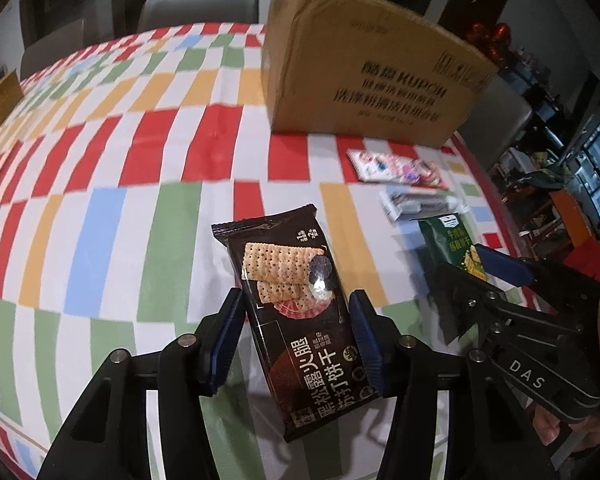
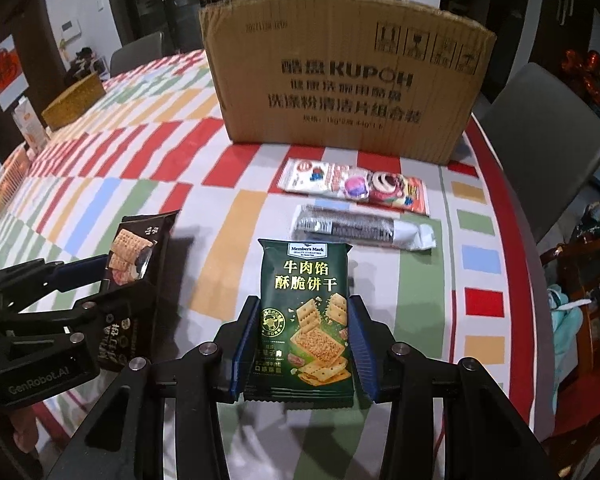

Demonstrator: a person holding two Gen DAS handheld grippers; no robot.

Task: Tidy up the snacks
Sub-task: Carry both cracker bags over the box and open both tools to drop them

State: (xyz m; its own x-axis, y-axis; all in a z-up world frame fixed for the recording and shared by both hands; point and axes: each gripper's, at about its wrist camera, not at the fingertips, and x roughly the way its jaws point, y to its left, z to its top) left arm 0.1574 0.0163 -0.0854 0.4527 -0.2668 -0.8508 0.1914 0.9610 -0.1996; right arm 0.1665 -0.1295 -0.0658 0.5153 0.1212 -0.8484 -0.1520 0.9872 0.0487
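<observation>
Both tongs grip: left tongs pinch the black cracker packet at lower centre, right tongs pinch the green cracker packet likewise. Slick wrappers held by their edges could slip before reaching the cardboard box at upper centre.

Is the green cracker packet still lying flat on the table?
No, the right gripper holds the green packet between its pads.

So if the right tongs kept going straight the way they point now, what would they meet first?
Probably the silver packet lying on the tablecloth just beyond the green cracker packet clamped in the right tongs. The cardboard box stands farther back. Depth is hard to judge here.
</observation>
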